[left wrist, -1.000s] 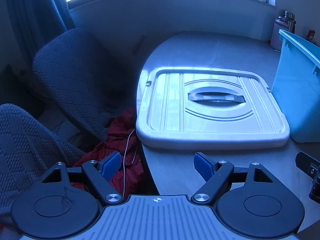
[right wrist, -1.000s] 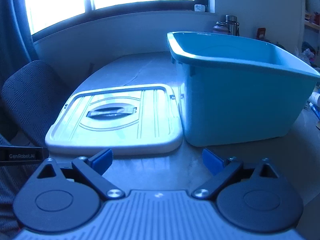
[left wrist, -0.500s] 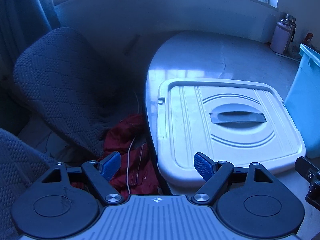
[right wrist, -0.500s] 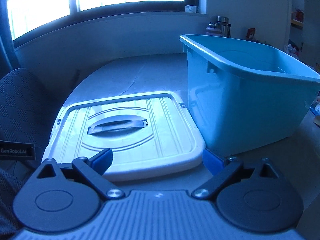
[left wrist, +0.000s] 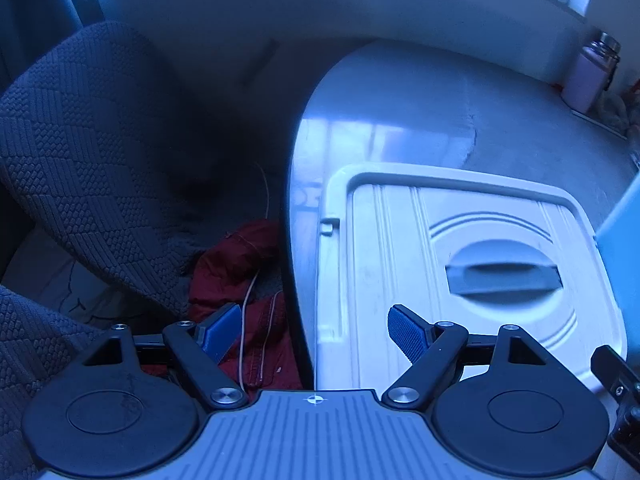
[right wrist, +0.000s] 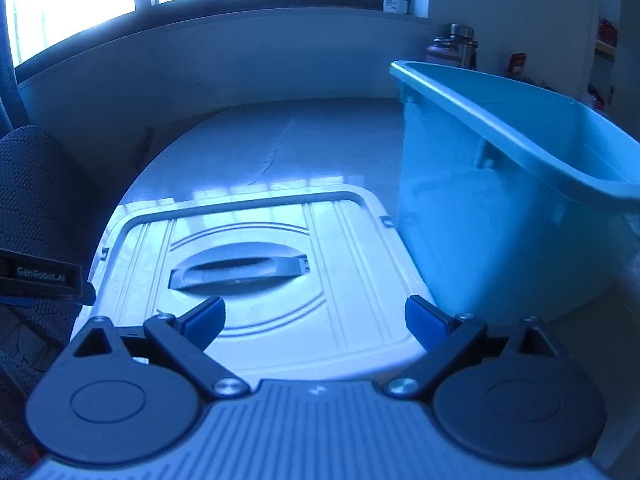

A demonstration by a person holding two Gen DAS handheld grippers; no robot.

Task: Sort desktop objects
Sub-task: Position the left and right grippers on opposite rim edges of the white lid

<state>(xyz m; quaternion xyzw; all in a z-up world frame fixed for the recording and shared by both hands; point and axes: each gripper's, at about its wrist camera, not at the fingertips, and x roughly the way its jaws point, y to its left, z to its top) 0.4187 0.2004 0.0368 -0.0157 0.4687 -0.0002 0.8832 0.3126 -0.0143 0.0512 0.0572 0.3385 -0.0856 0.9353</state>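
Note:
A white bin lid [left wrist: 460, 264] with a grey recessed handle [left wrist: 502, 276] lies flat on the desk; it also shows in the right wrist view [right wrist: 256, 272]. A blue storage bin [right wrist: 508, 184] stands to its right, its corner showing in the left wrist view [left wrist: 622, 248]. My left gripper [left wrist: 314, 334] is open and empty over the lid's front left corner and the desk edge. My right gripper [right wrist: 315, 322] is open and empty just above the lid's front half. The left gripper's body shows in the right wrist view [right wrist: 40, 278].
A grey desk [right wrist: 280, 148] curves away to the left. A dark fabric chair [left wrist: 92, 152] and a red cloth [left wrist: 244, 272] with a white cable lie beyond its left edge. Bottles [right wrist: 456, 46] stand at the back right by the wall.
Both grippers have moved forward over the lid's front edge. The left view has swung left and tilted down. Both stay open.

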